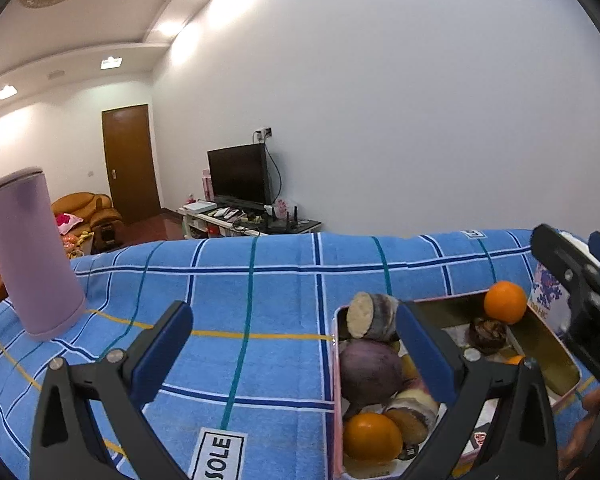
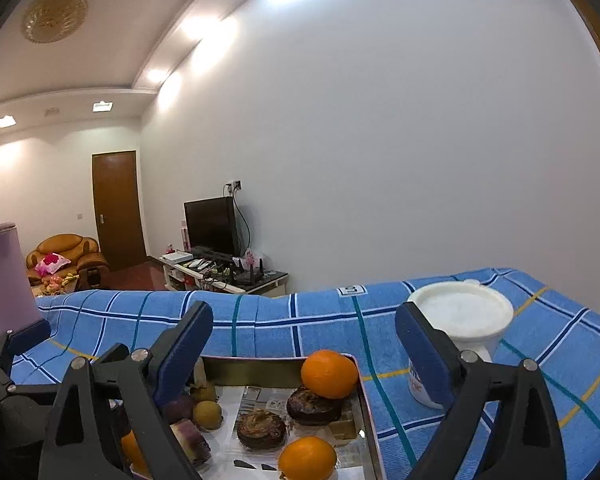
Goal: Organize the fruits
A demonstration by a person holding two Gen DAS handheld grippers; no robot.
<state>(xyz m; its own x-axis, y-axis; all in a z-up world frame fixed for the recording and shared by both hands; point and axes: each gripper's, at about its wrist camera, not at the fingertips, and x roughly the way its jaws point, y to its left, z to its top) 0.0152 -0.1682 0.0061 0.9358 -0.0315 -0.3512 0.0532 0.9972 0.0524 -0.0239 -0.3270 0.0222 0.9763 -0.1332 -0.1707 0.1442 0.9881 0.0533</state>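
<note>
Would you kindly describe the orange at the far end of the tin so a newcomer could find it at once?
On the blue checked cloth stands an open metal tin of fruit. In its far corner, nearest the white lidded cup, sits the orange. Unlike the other oranges lower in the tin, it is perched on a dark brown round piece.

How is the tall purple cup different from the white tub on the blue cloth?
The purple cup is tall and slim; the white tub is short and wide. The cup is plain purple; the tub has blue print low on its side. Both stand upright on the blue checked cloth with lids on.
</note>
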